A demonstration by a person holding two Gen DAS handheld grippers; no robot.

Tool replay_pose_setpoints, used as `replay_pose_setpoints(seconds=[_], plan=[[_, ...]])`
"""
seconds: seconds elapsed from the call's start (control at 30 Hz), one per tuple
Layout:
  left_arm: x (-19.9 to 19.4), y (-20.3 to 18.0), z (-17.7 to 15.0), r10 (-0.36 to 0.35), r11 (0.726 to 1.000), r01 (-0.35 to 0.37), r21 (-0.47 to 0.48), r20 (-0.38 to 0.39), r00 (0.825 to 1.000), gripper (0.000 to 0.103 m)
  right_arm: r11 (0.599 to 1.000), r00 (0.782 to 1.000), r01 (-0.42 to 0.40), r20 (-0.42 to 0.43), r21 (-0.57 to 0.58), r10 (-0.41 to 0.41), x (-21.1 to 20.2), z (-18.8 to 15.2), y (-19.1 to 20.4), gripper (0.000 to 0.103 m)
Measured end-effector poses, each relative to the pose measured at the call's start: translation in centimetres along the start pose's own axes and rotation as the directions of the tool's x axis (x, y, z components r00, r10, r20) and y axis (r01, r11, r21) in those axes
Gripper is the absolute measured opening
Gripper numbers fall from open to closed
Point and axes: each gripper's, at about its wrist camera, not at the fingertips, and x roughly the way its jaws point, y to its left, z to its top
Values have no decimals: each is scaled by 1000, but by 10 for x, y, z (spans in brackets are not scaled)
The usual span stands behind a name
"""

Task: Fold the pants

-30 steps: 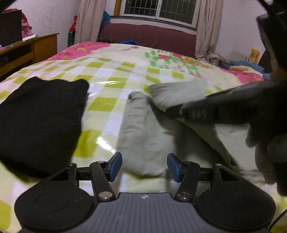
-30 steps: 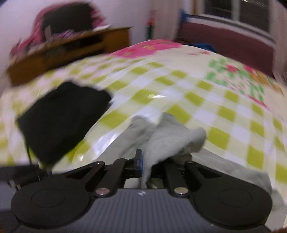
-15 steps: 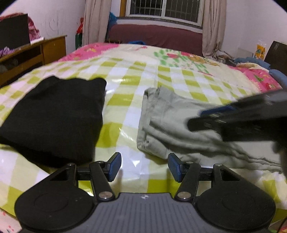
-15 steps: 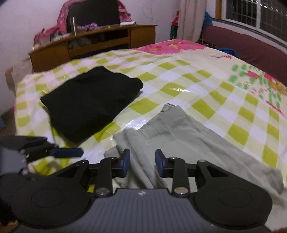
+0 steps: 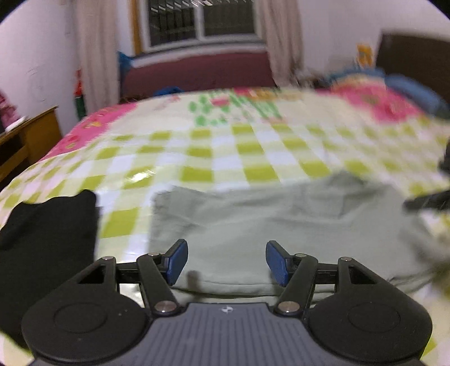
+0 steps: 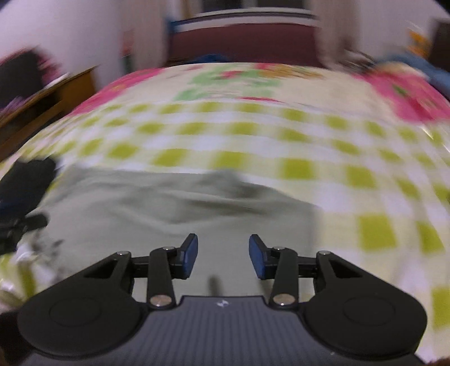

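1. The pale grey-green cotton pants (image 5: 253, 225) lie flat on the bed, spread crosswise over the glossy bedspread of yellow-green and white checks (image 5: 225, 157), with their near edge just ahead of both tools.
2. The left gripper (image 5: 226, 261) hangs above the near part of the pants; its jaws are opening, the blue pads well apart, and nothing is between them, only cloth lying below.
3. The right gripper (image 6: 223, 257) also hangs over the pants (image 6: 168, 208); its jaws are opening too, with a narrower gap than the left pair and nothing pinched in it.
4. In the left wrist view the tip of the right tool pokes in as a dark bar at the right edge, beside the right end of the pants.
5. A folded black garment (image 5: 47, 236) lies on the bedspread to the left of the pants, near them but apart, with a strip of checks between.
6. Beyond the checks the bedspread turns pink and flowered; behind the bed stand a dark red headboard-like panel (image 5: 197, 73) and a barred window (image 5: 202, 19) with pale curtains.
7. A wooden desk (image 5: 31, 135) stands off the bed's left side.
8. Both views are smeared, the right wrist view more so.
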Motion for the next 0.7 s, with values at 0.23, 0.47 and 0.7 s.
replay_pose_setpoints(seconds=[0.23,0.47,0.7], plan=[[32,-24,-3,68,991,-52,121,-131,989,76,961,984,-125,-90,248,151,26,-23,-57,49],[33,-42,3,121,982,-94,166,-158,980,76,904,957,-267,-23,334,291,33,-32,-77,44],[36,-49,4,162,978,-136,156,-168,972,76,846,916,-341,-57,409,397,46,-37,-69,10]])
